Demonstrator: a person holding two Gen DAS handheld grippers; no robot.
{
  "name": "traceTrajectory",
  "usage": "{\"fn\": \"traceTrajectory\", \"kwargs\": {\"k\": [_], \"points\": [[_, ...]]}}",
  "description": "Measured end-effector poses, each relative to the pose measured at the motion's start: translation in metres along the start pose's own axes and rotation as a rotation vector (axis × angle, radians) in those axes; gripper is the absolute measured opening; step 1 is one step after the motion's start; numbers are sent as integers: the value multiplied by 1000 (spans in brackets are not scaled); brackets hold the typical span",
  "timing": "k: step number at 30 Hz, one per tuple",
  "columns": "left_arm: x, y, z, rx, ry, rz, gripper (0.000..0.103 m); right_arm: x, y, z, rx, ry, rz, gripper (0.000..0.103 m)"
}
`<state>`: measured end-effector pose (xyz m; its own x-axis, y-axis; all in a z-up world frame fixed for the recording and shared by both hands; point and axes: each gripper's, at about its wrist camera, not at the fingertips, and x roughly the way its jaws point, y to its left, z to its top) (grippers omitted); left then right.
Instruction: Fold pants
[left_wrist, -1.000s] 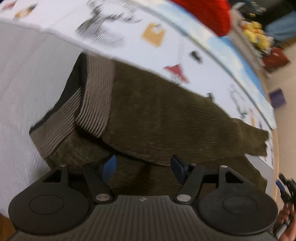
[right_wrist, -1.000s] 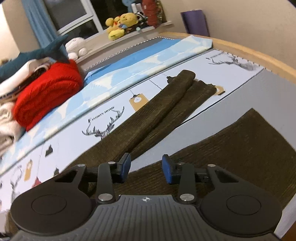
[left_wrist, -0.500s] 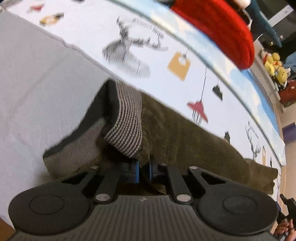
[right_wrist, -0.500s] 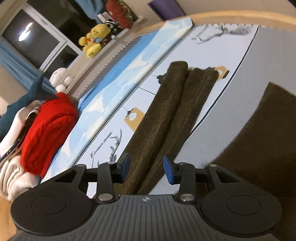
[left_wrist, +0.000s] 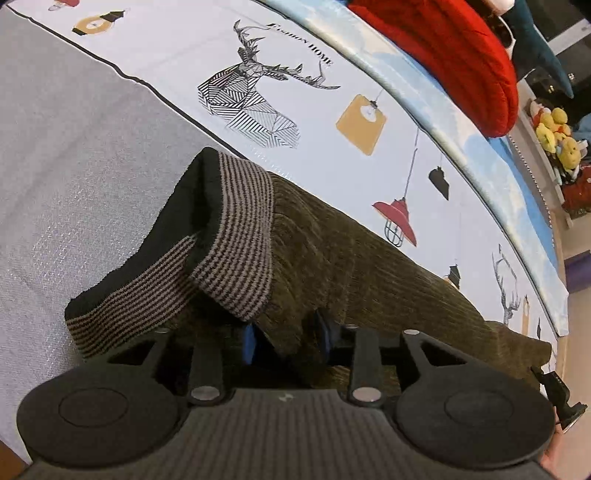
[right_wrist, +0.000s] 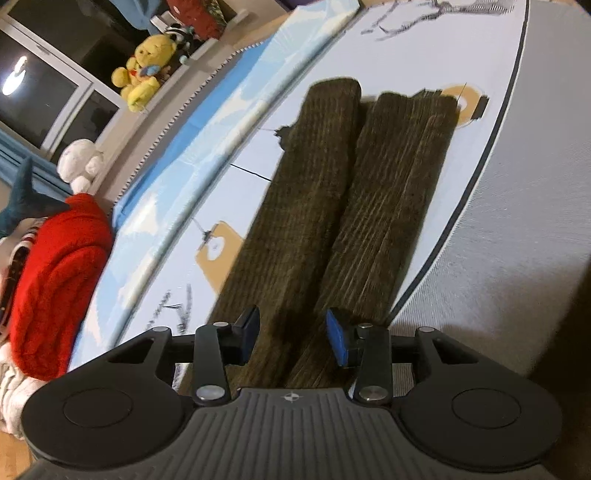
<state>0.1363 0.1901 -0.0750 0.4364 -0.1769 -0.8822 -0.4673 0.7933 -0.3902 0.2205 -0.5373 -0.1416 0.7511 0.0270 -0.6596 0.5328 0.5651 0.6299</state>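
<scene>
Mid-fold: left gripper jaws clamp the pants beside the striped waistband; right gripper jaws stand apart above the legs, and should close there next

Olive-brown corduroy pants with black-and-grey striped waistband; blue-padded tongs; red blanket

Warm, even indoor lighting. Left wrist view sharp; right wrist view motion-blurred across the pants. Strong fisheye curvature at edges. Lamp reflection glares in the window.
</scene>
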Motion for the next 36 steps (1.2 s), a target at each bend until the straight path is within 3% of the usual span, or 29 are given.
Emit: {"fn": "traceTrajectory", "kwargs": {"k": [2,4,5,8,11,15,19,22,24,26,27,28,30,33,36], "points": [[1,-3,1,18,-8,22,29,6,3,3,-7,-10,15,42],[-1,-7,1,59,-17,31,19,10,4,7,0,-3,55,27],[-3,-9,1,78,-28,37,16,9,5,9,-1,-11,60,9],[-8,-8,3,75,-49,15,14,-11,9,14,10,-61,63,4],[-20,-3,5,50,-89,-21,13,-51,22,16,-12,-105,93,3],[-41,-2,1,90,-168,-53,12,-131,39,13,-95,-170,134,3],[-66,11,-5,98,-238,-54,12,-217,25,-17,-139,-213,72,3],[-76,24,-10,115,-248,-2,12,-258,1,-53,-190,-173,-37,3],[-77,30,-12,132,-235,57,12,-260,-27,-71,-162,-30,-142,3],[-70,37,-12,138,-186,107,12,-245,-60,-83,-138,180,-207,4],[-63,40,-12,133,-145,115,12,-243,-77,-85,-113,223,-252,5],[-56,42,-12,128,-103,135,13,-246,-91,-80,-66,221,-286,8],[-49,40,-13,139,-79,163,14,-260,-115,-57,-16,126,-270,8],[-49,38,-14,144,-88,166,31,-273,-143,-30,9,-4,-320,8],[-46,41,-14,113,-70,156,34,-268,-178,-15,134,-4,-304,13]]}}
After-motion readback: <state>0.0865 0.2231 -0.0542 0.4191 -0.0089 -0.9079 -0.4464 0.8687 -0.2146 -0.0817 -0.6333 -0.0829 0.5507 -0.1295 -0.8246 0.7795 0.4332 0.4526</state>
